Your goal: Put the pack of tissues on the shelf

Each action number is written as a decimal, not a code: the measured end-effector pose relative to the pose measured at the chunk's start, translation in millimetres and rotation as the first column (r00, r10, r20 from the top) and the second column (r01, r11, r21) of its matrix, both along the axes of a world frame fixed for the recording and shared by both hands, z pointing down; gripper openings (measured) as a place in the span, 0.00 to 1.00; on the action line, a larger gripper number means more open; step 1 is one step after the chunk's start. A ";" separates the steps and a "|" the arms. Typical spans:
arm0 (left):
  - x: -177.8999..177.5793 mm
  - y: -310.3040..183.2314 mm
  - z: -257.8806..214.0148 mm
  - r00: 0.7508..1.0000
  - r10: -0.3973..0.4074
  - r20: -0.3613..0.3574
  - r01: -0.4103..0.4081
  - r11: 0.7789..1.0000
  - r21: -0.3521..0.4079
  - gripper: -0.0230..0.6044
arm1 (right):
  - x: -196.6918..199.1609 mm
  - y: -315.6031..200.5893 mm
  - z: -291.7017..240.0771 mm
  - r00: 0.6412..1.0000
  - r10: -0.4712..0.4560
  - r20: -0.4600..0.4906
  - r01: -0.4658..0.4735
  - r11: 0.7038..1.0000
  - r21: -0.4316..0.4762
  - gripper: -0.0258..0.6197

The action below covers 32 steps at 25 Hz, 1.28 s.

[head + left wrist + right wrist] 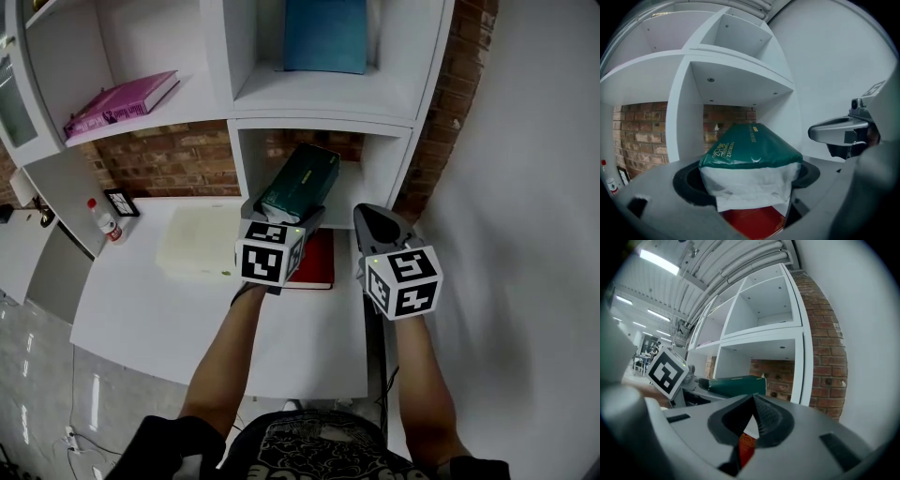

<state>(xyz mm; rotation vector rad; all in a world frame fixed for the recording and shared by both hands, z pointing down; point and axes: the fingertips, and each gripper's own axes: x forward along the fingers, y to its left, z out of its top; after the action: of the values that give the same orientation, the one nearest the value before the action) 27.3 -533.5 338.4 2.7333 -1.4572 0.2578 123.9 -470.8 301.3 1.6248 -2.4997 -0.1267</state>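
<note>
**Head view.** The left gripper [284, 214] carries the pack [301, 180] at the mouth of the lower compartment of the shelf [323, 123]. The pack is raised above a red book [315, 262] that lies on the white surface [187, 309]. It is off the surface and at the shelf but not yet set down. Placing and release appear left to do. The right gripper [377, 223] hangs just beside it on the right, apart from the pack.

**Left gripper view.** The fingers are closed on the near end of the pack [750, 157]. It is a soft, brick-shaped bundle with glossy dark-green film on top and a white, creased wrap at the end. Behind it stand the shelf [677, 117], made of flat matt white boards, and a rough brick wall [733, 115].

**Right gripper view.** The ribbed black fingers [764, 416] meet at their tips with nothing between them. The red book [746, 448] shows through the gap below. The pack [736, 384] is to the left, in the left gripper.
</note>
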 end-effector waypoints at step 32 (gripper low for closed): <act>37.8 -69.7 41.8 0.988 -0.053 0.144 0.075 0.986 -0.147 0.79 | 8.7 -24.2 16.5 0.984 -0.173 0.034 0.174 0.984 -0.024 0.04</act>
<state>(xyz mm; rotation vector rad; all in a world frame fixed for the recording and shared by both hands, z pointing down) 65.1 -603.2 380.3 2.5892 -1.4866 0.5450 132.6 -495.0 317.8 1.4074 -2.6526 -0.0881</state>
